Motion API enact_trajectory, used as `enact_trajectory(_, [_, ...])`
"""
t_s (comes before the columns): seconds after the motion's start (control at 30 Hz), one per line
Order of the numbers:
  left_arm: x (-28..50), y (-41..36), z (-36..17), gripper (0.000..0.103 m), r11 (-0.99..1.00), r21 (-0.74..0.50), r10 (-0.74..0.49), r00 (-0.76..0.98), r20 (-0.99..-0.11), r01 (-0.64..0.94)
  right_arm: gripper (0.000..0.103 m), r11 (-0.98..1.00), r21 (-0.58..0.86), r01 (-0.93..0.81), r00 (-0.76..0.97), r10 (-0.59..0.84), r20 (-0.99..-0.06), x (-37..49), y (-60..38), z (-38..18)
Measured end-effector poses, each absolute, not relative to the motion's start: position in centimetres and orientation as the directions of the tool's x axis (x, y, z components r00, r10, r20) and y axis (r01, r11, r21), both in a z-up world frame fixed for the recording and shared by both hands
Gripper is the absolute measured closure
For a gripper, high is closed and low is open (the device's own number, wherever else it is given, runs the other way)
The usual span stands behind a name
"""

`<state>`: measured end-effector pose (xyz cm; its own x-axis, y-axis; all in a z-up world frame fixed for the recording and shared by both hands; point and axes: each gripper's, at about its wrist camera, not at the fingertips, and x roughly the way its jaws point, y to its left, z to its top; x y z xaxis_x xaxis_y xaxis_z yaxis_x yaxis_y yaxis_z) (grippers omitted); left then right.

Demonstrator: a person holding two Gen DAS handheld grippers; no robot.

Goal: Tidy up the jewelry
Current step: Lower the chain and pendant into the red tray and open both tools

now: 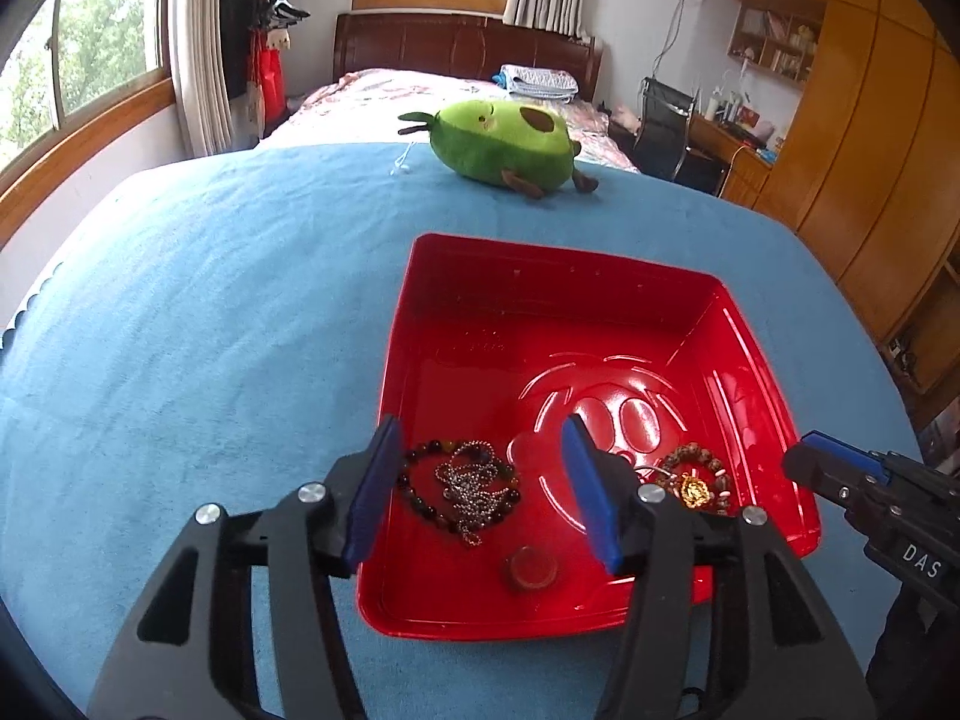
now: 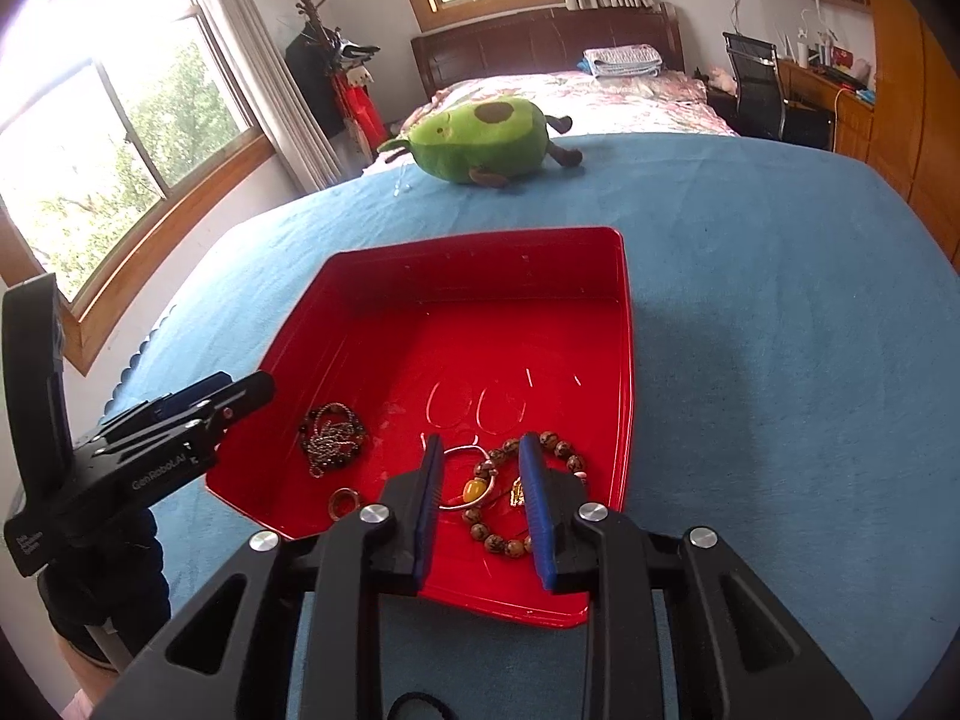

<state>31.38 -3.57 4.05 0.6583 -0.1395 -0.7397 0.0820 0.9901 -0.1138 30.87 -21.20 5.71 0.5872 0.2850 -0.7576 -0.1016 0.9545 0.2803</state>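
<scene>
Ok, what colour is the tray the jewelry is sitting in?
Bright red. The tray shows best in the right wrist view.

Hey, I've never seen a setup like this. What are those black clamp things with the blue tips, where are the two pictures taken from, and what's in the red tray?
Those are two hand-held grippers, each worked by a person, each with a camera looking out along its two blue-padded fingers. One picture looks out from the left gripper, the other from the right gripper; each also shows the other at its edge. Both hover over a red tray on a blue blanket. In the tray lie a dark bead bracelet tangled with a silver chain, a small brown ring, and a brown bead bracelet with a yellow-stone ring. Both grippers are open and hold nothing. A green avocado plush lies behind.
</scene>
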Motion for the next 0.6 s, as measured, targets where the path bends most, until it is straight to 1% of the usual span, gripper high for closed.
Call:
enact_trajectory(0.27, [30.2, -4.0, 5.3, 0.042, 0.99, -0.105, -0.141, 0.683, -0.716, 0.094, 0.076, 0.954, 0.276, -0.114, 0.592, 0.288, -0.753, 30.4, -21.0, 6.1])
enact_trajectory(0.6, [29.6, -4.0, 6.0, 0.041, 0.989, -0.117, -0.15, 0.685, -0.713, 0.095, 0.076, 0.954, 0.276, -0.117, 0.598, 0.289, -0.747, 30.2, -21.1, 6.5])
